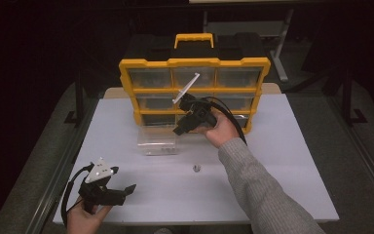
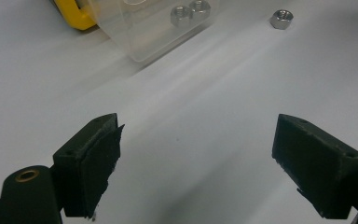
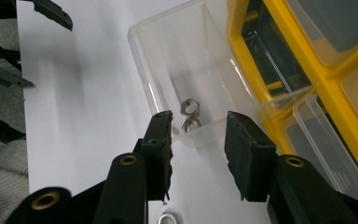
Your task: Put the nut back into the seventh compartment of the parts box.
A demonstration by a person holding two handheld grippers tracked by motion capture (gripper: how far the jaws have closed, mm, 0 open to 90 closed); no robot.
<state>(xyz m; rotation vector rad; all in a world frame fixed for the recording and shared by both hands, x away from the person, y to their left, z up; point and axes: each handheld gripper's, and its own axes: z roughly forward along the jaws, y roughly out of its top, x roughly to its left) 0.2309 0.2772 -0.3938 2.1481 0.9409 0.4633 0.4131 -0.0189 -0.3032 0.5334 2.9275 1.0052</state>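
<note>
While the right tool (image 3: 198, 154) hovers part-spread over the clear drawer (image 3: 177, 79) holding two nuts (image 3: 189, 114), the loose nut (image 1: 196, 168) at the drawer's 4 o'clock on the desk (image 1: 282, 161) risks being knocked and rolling off; left tool (image 2: 198, 163) spread wide, empty.

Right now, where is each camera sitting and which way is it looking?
High view: above the person's side, looking forward and down at the white table and yellow drawer organizer; both hands and a grey sleeve show.
Left gripper view: on the left gripper, low over the table, jaws wide apart, facing the clear drawer.
Right gripper view: on the right gripper, above that drawer, looking down between its jaws.
Shared: both gripper views show two hex nuts in the drawer and a loose nut on the table.
</note>
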